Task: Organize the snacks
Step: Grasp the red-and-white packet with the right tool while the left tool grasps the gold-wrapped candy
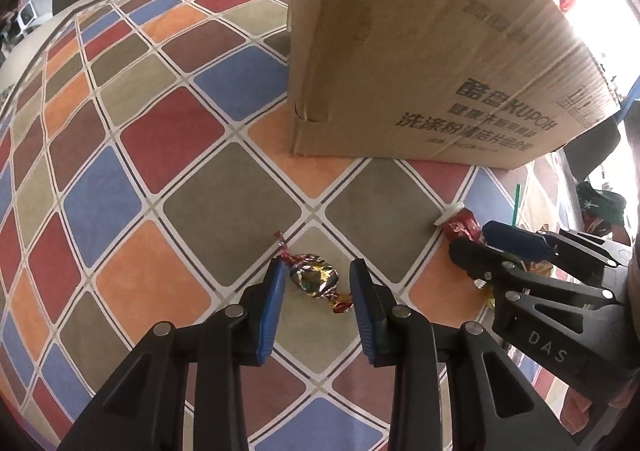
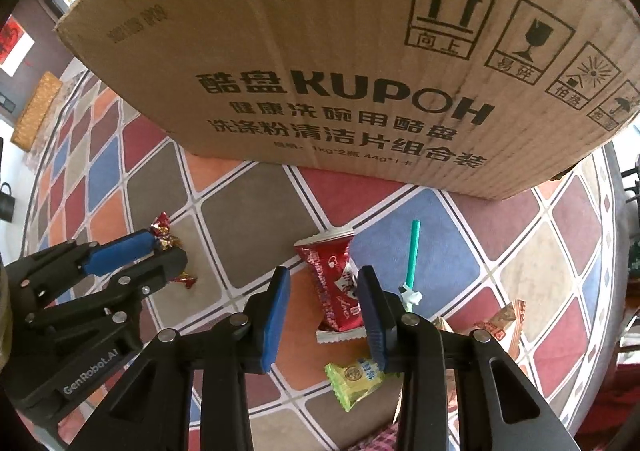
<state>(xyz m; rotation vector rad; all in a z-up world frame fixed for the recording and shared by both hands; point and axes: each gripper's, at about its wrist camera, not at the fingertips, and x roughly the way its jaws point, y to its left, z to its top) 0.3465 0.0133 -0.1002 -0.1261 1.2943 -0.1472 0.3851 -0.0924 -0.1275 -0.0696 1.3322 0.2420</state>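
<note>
Item: foil-wrapped candy [image 1: 316, 278], lying flat on the chequered tablecloth [image 1: 168, 139], long axis slanted across the gap, twisted ends toward each pad. Left gripper [image 1: 318, 305]: narrow, straddling the candy from above, pads beside the wrapper, contact not certain. Item: red snack packet [image 2: 334, 287], flat on the cloth, long axis along the fingers. Right gripper [image 2: 324, 311]: narrow, packet between the pads, not visibly pinched. Cardboard box [image 2: 340, 63]: just beyond both, upright. Each hand nearest its own item.
</note>
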